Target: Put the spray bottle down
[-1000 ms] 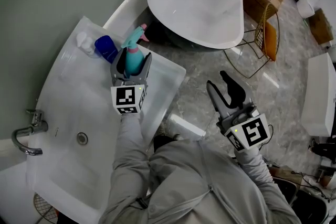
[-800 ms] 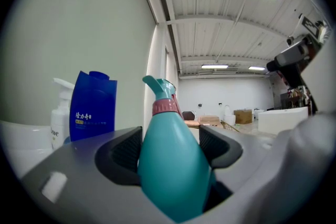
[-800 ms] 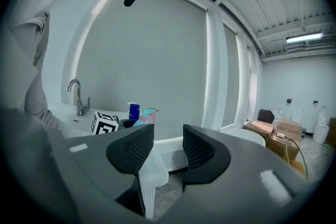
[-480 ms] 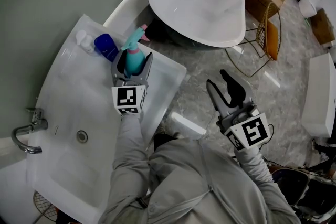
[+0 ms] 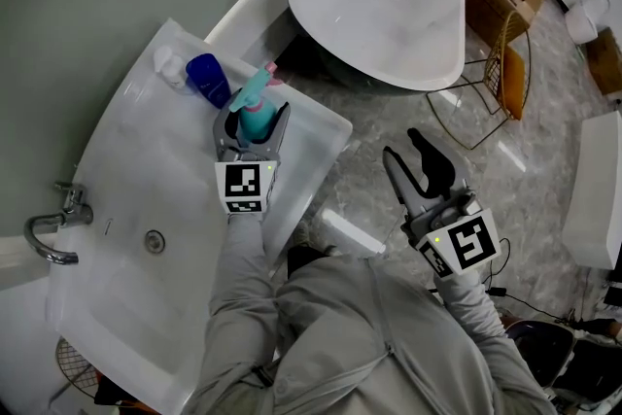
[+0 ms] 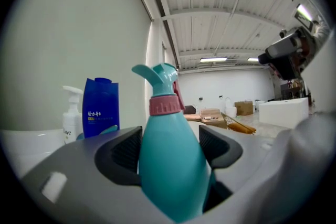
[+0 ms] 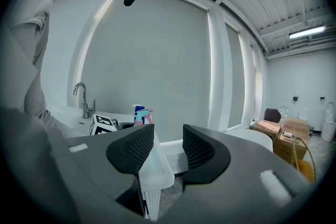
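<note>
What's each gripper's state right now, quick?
Left gripper: closed on the spray bottle.
Right gripper: open, holding nothing.

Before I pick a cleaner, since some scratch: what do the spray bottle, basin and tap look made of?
Spray bottle: opaque teal plastic, smooth with a soft sheen, with a pink moulded collar. Basin: white and glossy, likely ceramic or cast resin; the look leaves it open. Tap: bright metal, chrome-like, with mirror glints.
</note>
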Available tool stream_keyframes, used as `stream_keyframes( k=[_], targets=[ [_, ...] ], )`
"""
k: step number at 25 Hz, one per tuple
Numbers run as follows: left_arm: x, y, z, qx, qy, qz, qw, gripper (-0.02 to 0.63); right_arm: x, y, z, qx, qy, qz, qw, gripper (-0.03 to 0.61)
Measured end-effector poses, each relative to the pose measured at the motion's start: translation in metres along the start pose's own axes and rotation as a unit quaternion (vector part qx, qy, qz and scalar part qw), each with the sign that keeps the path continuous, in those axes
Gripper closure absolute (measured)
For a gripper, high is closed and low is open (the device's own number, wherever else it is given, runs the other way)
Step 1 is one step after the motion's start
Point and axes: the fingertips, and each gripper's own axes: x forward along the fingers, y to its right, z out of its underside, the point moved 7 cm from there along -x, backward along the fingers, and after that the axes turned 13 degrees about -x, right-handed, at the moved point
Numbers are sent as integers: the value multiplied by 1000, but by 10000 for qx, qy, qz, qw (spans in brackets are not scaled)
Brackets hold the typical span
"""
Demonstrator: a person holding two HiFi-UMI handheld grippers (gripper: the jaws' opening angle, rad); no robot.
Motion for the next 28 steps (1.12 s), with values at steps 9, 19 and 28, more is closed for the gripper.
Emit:
stream_keyframes(
  k=[9,19,28],
  targets=[
    [-3,0,3,72,-74,-90,9999,229,0,-3,-1,-18,62,-146,9999,417],
    [-2,-1,3,25,-62,49,10000,227,-8,0,0,-53,53,-128,9999,417],
    [-11,4,-7,202,-76,-43,9998,225,-21,1,-3,-44,149,-118,9998,417]
  ],
)
